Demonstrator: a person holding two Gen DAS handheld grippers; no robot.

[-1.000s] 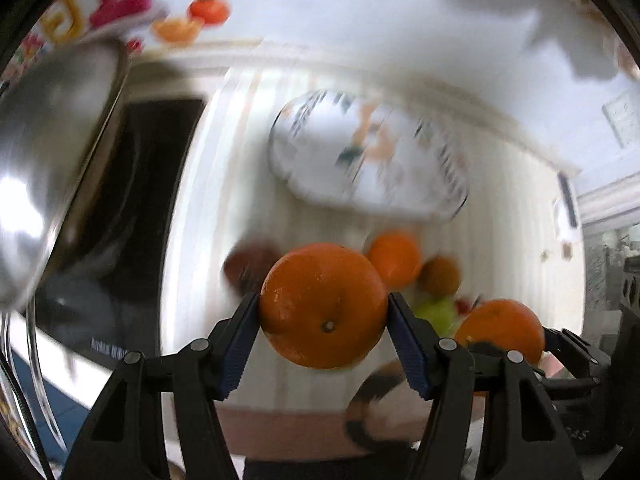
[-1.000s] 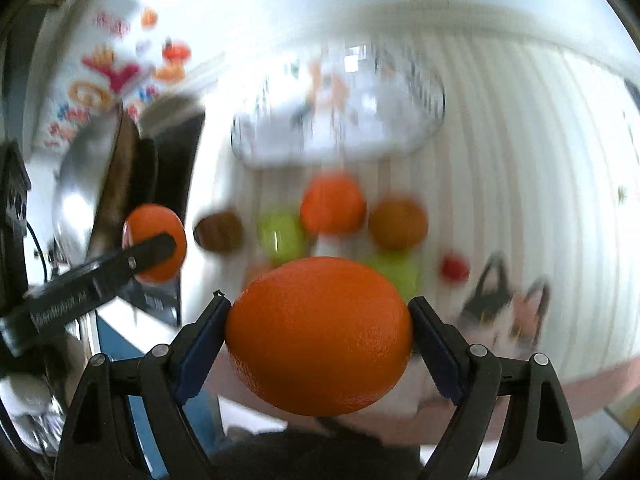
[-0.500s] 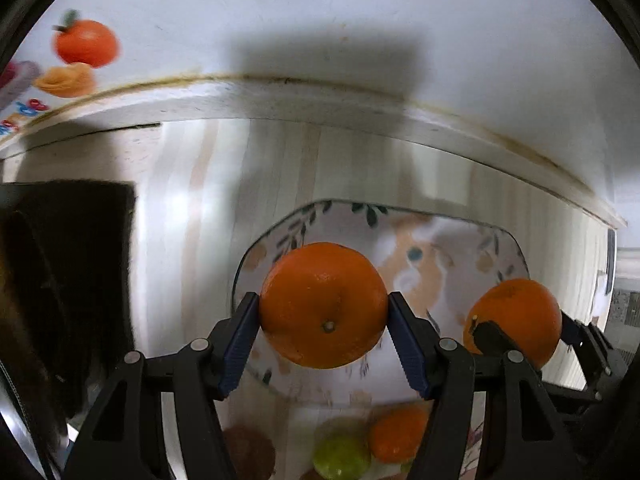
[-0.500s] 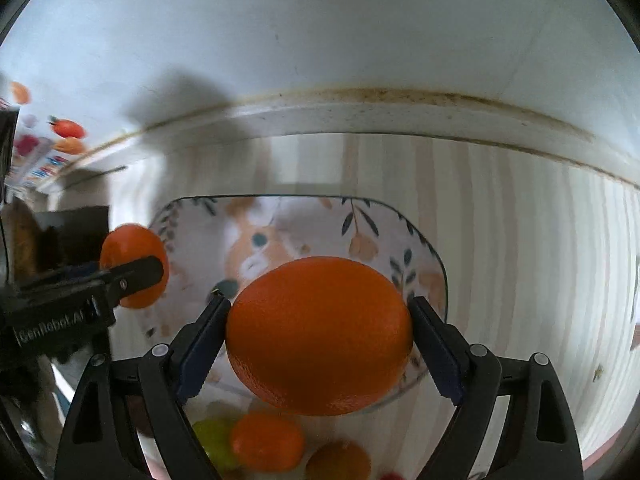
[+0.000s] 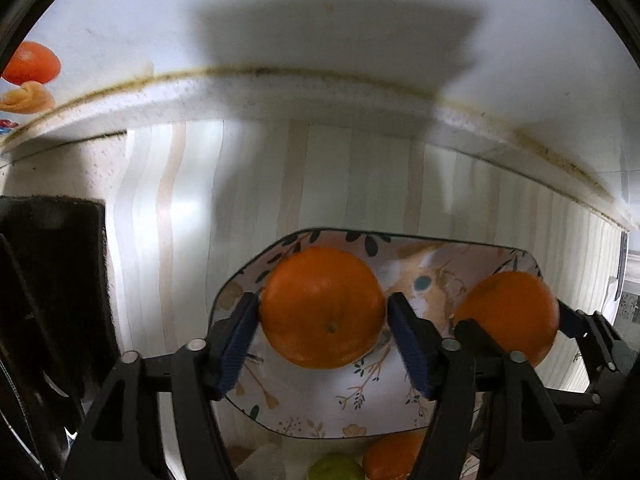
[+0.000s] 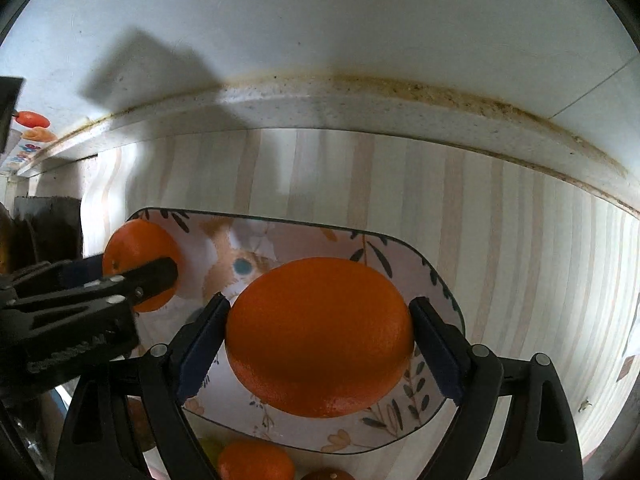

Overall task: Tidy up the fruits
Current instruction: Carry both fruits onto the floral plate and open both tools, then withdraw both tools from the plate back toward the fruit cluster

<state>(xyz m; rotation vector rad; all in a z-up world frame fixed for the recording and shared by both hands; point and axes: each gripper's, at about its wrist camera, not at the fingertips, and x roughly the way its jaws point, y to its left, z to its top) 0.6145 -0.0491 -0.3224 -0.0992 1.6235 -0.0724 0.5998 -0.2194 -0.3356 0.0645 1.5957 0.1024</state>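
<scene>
- Left wrist: my left gripper [image 5: 322,330] clamps an orange [image 5: 322,308] over the floral tray [image 5: 304,412]; nothing released yet. A green fruit [image 5: 335,467] waits at 6 o'clock.
- Right wrist: my right gripper [image 6: 318,338] clamps a bigger orange [image 6: 319,336] over the tray's 5 o'clock part; more fruit [image 6: 256,460] left below.

A white wall [image 6: 340,20] fills the view from 10 to 2 o'clock, carrying a broad dark shadow [image 5: 336,32] near 12. Where it meets the tabletop [image 6: 500,240], a pale speckled ledge [image 6: 320,104] runs across, its seam stained brownish-yellow. The tabletop is covered in light wood-grain stripes that catch a soft glare. At 9 o'clock sits a dark, fuzzy-edged shape [image 5: 56,280] that cannot be identified. Colourful fruit stickers [image 5: 30,62] cling to the wall at 10 o'clock.
</scene>
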